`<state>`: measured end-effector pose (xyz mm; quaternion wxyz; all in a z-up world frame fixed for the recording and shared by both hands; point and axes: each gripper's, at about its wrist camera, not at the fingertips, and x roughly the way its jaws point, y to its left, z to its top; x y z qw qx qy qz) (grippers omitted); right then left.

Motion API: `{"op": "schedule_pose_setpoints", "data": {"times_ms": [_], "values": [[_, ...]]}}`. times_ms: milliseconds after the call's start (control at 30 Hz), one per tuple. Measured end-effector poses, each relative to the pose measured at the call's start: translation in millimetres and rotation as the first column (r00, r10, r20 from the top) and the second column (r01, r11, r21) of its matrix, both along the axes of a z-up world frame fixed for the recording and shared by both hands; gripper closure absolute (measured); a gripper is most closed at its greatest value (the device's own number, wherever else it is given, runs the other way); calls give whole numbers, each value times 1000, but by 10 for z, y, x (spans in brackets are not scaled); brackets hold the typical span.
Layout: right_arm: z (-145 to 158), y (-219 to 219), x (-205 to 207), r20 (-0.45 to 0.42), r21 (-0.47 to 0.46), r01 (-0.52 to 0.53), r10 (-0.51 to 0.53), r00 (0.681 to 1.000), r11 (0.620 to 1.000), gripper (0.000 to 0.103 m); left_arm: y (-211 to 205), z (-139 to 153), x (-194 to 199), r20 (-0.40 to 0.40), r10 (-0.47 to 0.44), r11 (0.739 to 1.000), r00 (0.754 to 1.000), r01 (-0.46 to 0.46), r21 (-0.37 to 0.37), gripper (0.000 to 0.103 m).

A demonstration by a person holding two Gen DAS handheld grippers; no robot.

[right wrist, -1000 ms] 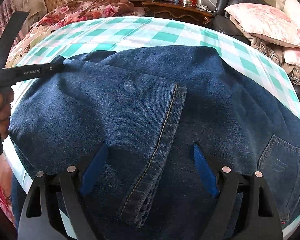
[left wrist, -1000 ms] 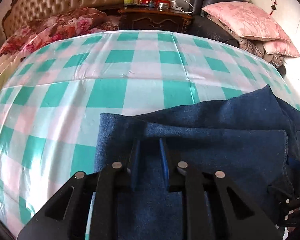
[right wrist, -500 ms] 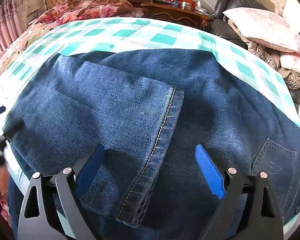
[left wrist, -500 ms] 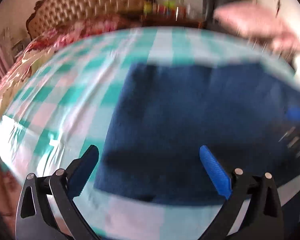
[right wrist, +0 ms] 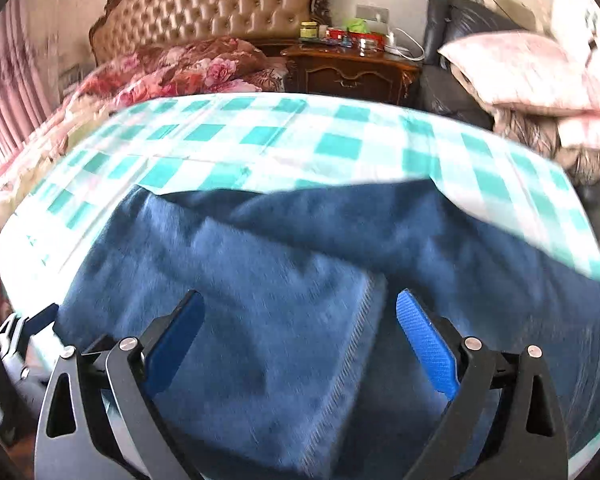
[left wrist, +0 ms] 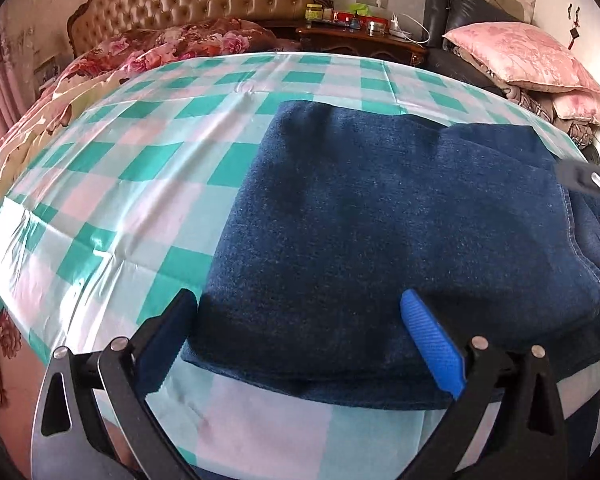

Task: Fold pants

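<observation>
Folded pants (left wrist: 400, 232), dark denim, lie on the checked sheet (left wrist: 148, 168) at the bed's near edge, hem seam on top (right wrist: 356, 344); denim judged heavy, limp yet thick, unlikely to slip; best taken at a folded edge or the hem, through all layers. Left tongs (left wrist: 296, 332) spread wide, holding nothing, above the near left corner; right tongs (right wrist: 300, 332), jaws just opened further, hold nothing over the hem. Open sheet lies left and beyond; nightstand (right wrist: 352, 72) and pillows (left wrist: 516, 56) well apart.
</observation>
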<state>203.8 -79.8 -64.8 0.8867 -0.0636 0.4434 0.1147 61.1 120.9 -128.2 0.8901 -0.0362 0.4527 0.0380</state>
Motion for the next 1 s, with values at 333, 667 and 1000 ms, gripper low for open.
{"op": "schedule_pose_setpoints", "data": {"times_ms": [333, 667, 1000], "values": [[-482, 226, 296, -70, -139, -1, -9, 997, 990, 51, 657, 196, -377, 95, 58, 972, 994, -35, -232, 36], [-506, 234, 275, -67, -147, -11, 2, 998, 989, 50, 833, 20, -290, 47, 36, 938, 998, -18, -346, 63], [-496, 218, 284, -56, -151, -8, -1, 998, 989, 49, 818, -7, -297, 19, -30, 923, 999, 35, -383, 76]]}}
